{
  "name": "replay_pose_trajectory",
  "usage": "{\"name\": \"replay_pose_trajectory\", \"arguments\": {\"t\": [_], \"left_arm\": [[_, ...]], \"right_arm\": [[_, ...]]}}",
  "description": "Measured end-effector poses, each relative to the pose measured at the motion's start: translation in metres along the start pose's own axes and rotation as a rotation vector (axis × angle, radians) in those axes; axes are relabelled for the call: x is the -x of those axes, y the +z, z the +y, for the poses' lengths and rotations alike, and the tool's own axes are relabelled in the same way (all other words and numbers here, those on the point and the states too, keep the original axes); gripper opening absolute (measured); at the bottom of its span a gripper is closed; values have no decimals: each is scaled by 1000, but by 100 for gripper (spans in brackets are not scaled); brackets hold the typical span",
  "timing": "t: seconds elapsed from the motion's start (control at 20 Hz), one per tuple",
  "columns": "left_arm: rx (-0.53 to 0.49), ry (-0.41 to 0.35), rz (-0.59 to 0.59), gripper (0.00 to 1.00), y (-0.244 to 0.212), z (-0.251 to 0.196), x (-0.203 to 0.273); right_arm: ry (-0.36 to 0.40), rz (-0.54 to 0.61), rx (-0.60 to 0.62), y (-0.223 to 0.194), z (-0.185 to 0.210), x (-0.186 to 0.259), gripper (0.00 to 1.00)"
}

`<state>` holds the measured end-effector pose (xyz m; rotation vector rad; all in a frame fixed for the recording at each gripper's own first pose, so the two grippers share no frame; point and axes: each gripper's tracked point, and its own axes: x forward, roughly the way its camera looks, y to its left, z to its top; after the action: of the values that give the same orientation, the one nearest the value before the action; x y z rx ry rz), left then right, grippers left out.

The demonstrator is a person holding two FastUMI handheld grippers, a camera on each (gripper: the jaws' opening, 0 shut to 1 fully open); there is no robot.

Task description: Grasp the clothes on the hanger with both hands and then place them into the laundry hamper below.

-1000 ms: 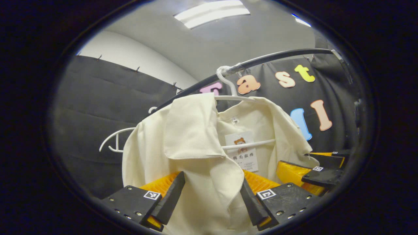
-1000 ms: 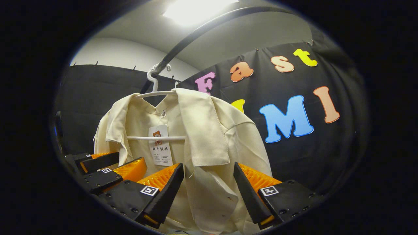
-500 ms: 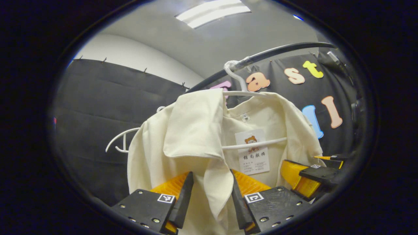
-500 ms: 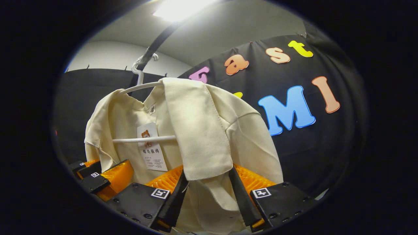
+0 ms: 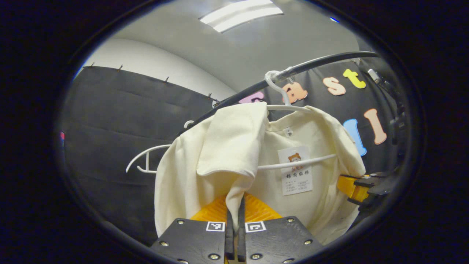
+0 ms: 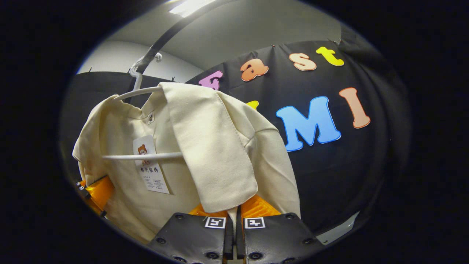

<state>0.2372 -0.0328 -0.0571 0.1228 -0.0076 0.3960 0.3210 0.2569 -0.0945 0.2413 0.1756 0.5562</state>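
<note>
A: One cream shirt (image 5: 220, 146) hangs lengthwise top to bottom from a white hanger (image 5: 282, 106) hooked on the black rail (image 5: 322, 62), front open, paper tag (image 5: 297, 170) showing inside.

B: And since a second ago?

A: Both pairs of fingers, then spread, have closed. The left gripper (image 5: 234, 220) pinches the front edge of one side below the turned-out collar; the right gripper (image 6: 234, 220) pinches the other side's edge.

B: Its look?

A: Plain, soft, lightly creased.
</note>
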Motion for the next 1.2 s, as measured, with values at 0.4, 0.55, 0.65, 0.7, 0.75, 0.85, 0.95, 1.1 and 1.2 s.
{"name": "replay_pose_trajectory", "arguments": {"t": [0.4,0.55,0.65,0.7,0.75,0.85,0.95,1.1,1.2], "left_arm": [[-66,38,-57,1,34,37,26],[-67,58,-68,1,46,50,30],[-73,75,-86,1,57,64,33],[-79,85,-94,1,62,70,32],[-84,94,-106,1,67,76,30],[-97,124,-138,1,82,93,31],[-109,142,-169,1,96,109,27],[-106,160,-182,2,104,126,14],[-109,160,-191,1,107,128,10]], "right_arm": [[-141,-149,176,43,-34,29,2],[-182,-174,183,57,-55,37,2],[-207,-196,187,69,-65,39,1],[-221,-210,193,76,-70,40,1],[-234,-227,201,83,-73,42,1],[-256,-266,219,98,-78,45,2],[-273,-296,236,110,-82,45,2],[-293,-325,251,122,-94,38,2],[-305,-340,251,130,-101,36,2]]}}
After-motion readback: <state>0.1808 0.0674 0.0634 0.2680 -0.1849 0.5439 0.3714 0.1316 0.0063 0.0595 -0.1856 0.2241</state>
